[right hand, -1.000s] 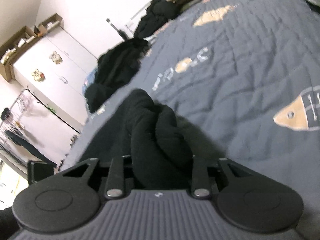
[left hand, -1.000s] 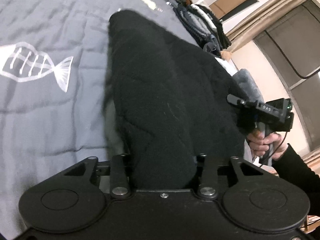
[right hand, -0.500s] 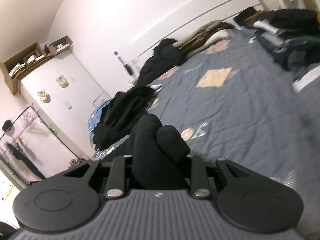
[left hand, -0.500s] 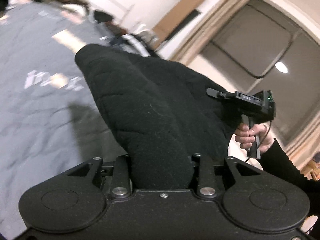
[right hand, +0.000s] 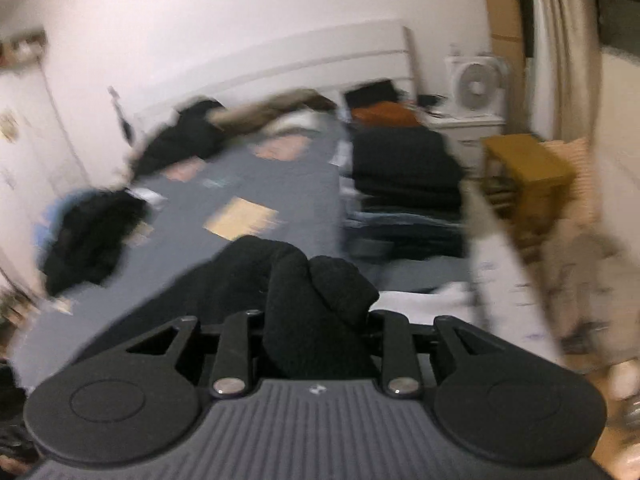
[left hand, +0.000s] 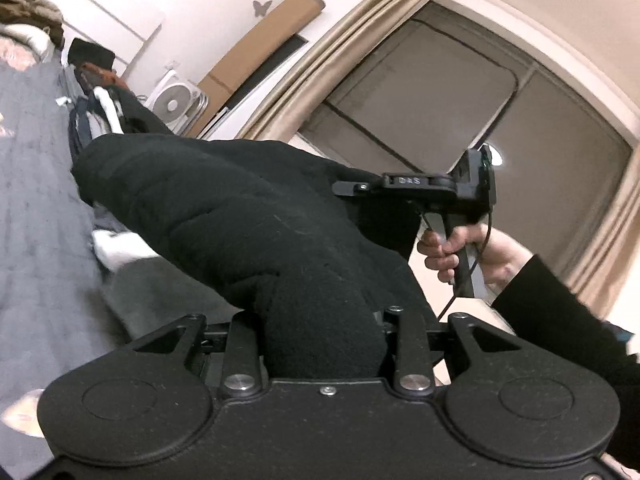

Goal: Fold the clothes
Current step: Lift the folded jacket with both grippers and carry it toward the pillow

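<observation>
A thick black garment [left hand: 240, 216] hangs lifted in the air above the grey quilted bed [left hand: 32, 200]. My left gripper [left hand: 324, 320] is shut on one bunched end of it, and the cloth hides the fingertips. The fabric stretches across to my right gripper [left hand: 352, 192], held by a hand [left hand: 452, 252] in a black sleeve in front of the window. In the right wrist view, the right gripper [right hand: 316, 316] grips a rolled wad of the same black garment [right hand: 312, 292]. Its jaws are opening slightly, and cloth still fills the gap.
A stack of folded dark clothes [right hand: 404, 168] sits at the bed's right side. Loose dark clothes [right hand: 88, 232] lie at its left edge. A white fan [right hand: 476, 84] and a wooden stool [right hand: 528, 176] stand beyond. Beige curtains [left hand: 360, 40] frame the window.
Both grippers have risen and swung away from the bed with the black garment held between them. The views now show the wall, window and room instead of the quilt.
</observation>
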`<state>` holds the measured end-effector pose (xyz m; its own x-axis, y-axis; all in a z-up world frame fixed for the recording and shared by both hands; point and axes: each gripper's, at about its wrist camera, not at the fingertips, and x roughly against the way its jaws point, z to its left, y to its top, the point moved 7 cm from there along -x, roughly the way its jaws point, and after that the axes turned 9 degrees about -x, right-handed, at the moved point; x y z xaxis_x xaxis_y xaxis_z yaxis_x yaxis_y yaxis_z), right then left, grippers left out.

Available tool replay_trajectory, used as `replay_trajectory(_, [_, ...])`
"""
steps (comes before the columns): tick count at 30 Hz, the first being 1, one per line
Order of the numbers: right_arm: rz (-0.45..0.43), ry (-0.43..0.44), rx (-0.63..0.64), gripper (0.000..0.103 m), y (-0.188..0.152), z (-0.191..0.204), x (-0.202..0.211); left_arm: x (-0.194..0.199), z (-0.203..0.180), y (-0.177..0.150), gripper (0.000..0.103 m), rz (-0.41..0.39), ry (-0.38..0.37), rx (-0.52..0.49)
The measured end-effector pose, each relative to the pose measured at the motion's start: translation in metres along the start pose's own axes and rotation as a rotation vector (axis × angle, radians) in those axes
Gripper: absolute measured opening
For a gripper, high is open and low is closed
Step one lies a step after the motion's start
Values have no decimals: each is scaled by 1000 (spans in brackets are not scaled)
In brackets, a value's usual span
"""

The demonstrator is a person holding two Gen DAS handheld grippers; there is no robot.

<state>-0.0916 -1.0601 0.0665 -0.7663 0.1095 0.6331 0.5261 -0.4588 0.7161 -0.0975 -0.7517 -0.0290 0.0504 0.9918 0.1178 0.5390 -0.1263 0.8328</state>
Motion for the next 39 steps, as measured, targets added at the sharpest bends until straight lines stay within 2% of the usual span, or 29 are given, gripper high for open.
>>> replay_trajectory(3, [54, -75, 8, 28, -7, -43, -25, -38, 8, -36, 31, 21, 9, 88])
replay_trajectory(6, [126, -124, -7, 31, -33, -88, -59, -68, 24, -80, 31, 67, 27, 185])
replay_trajectory(8, [162, -151, -27, 40, -59, -114, -85, -79, 32, -103, 33, 115, 37, 227])
replay_trajectory(10, [213, -183, -48, 44, -88, -138, -111, -90, 38, -126, 36, 163, 46, 269])
replay_trajectory(11, [230, -192, -61, 51, -100, -147, -121, -91, 39, -133, 37, 179, 33, 282])
replay_trajectory(12, [219, -189, -64, 55, -109, -153, -127, -89, 41, -137, 38, 182, 24, 285])
replay_trajectory(14, [167, -178, -51, 67, -118, -157, -129, -82, 44, -141, 52, 196, 32, 284])
replay_trajectory(16, [124, -197, -28, 75, -118, -157, -123, -67, 48, -142, 58, 213, 31, 269])
replay_trajectory(18, [101, -238, 1, 75, -110, -159, -113, -46, 49, -138, 67, 218, 55, 213])
replay_trajectory(19, [85, -272, 18, 75, -104, -160, -106, -33, 48, -134, 79, 216, 78, 166])
replay_trajectory(20, [60, -289, 27, 75, -99, -158, -95, -20, 48, -130, 84, 215, 100, 119])
replay_trajectory(23, [-31, -277, 32, 75, -84, -141, -57, 16, 49, -107, 84, 185, 138, -2])
replay_trajectory(26, [-127, -163, -1, 76, -87, -103, -17, 25, 55, -68, 84, 135, 110, -45])
replay_trajectory(28, [-172, -89, -16, 76, -97, -73, 7, 11, 51, -42, 85, 103, 61, -40])
replay_trajectory(30, [-172, -29, 1, 77, -121, -40, 16, -6, 48, -20, 87, 80, 2, -27])
replay_trajectory(31, [-169, -3, 5, 77, -133, -27, 18, -21, 46, -10, 93, 88, -33, -6])
replay_trajectory(32, [-164, 21, 5, 78, -146, -16, 18, -35, 44, -1, 95, 95, -67, 15])
replay_trajectory(34, [-152, 58, 10, 78, -172, 5, 18, -57, 48, -2, 95, 102, -105, 62])
replay_trajectory(36, [-124, 39, 21, 78, -194, 10, 9, -88, 61, -7, 95, 134, -157, 135])
replay_trajectory(39, [-49, -11, -33, 78, -217, -3, -12, -116, 68, -22, 95, 197, -239, 242])
